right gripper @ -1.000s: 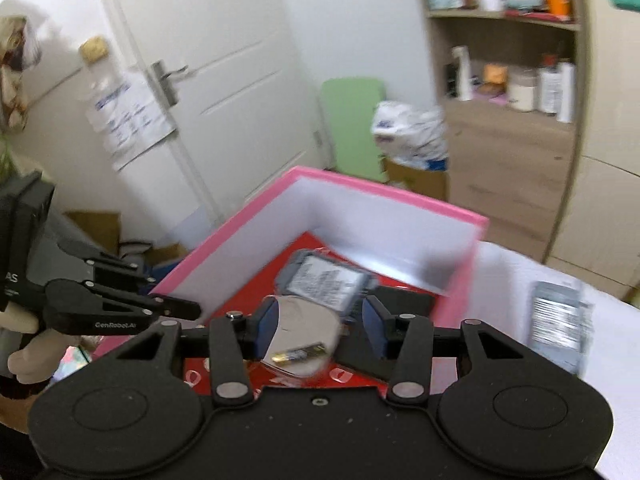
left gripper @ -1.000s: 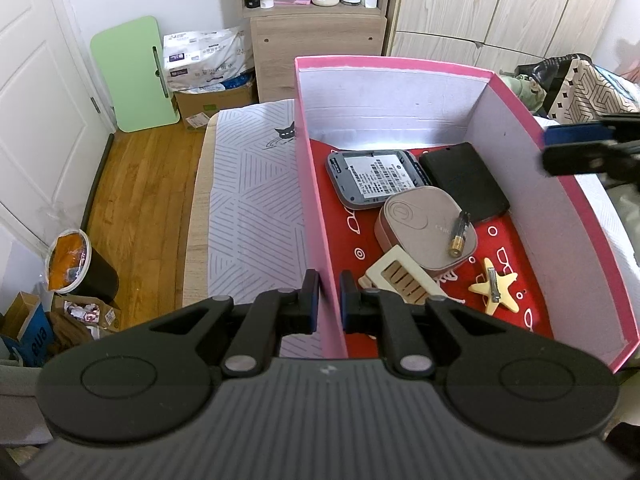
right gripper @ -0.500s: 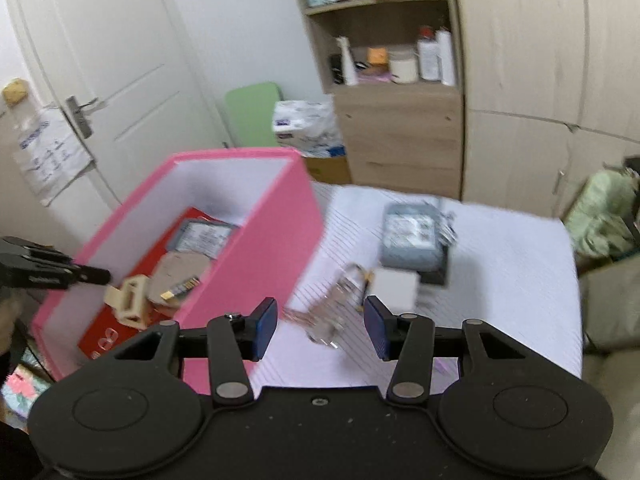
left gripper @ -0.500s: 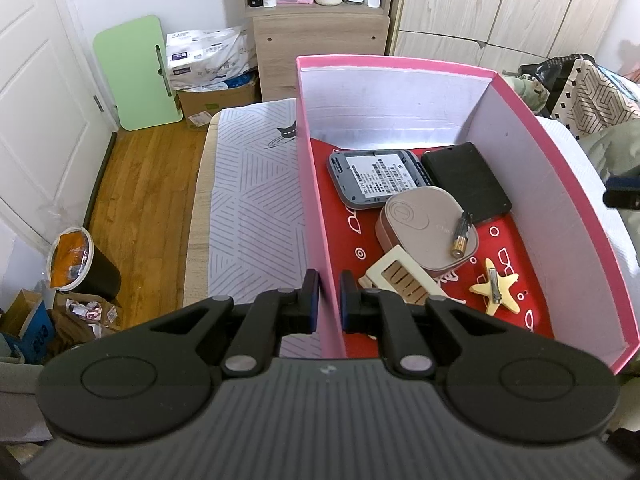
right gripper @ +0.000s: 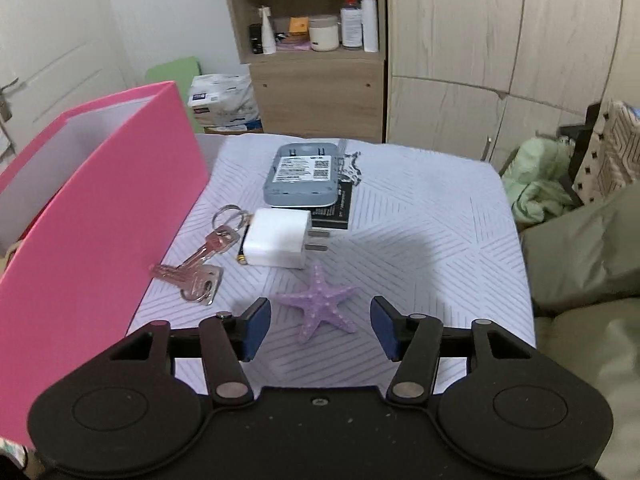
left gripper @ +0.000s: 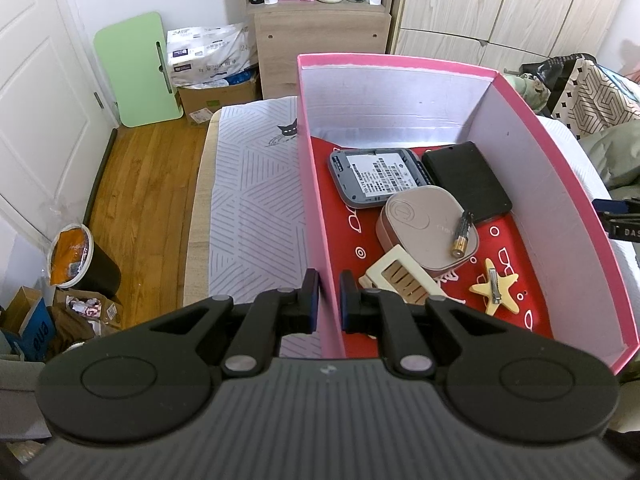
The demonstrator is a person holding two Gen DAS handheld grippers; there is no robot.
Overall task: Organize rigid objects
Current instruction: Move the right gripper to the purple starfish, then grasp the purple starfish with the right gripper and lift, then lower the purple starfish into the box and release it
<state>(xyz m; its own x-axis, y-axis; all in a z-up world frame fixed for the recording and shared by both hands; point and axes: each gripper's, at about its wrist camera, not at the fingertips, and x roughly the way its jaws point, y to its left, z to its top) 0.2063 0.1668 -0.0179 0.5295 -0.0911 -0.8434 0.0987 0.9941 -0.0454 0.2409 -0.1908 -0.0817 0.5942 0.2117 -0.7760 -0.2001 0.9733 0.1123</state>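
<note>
The big pink box (left gripper: 400,65) sits on the bed, and the left gripper (left gripper: 329,300) pinches its side wall tight to keep it steady. The right gripper (right gripper: 318,326) has swung away from the box and come down over the bed. Its jaws have just been opening, with nothing pinched. The purple starfish (right gripper: 320,304) lies between them, so it probably goes in next.

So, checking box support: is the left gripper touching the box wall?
Touching. The left wrist view shows the left gripper shut on the pink box wall.
</note>
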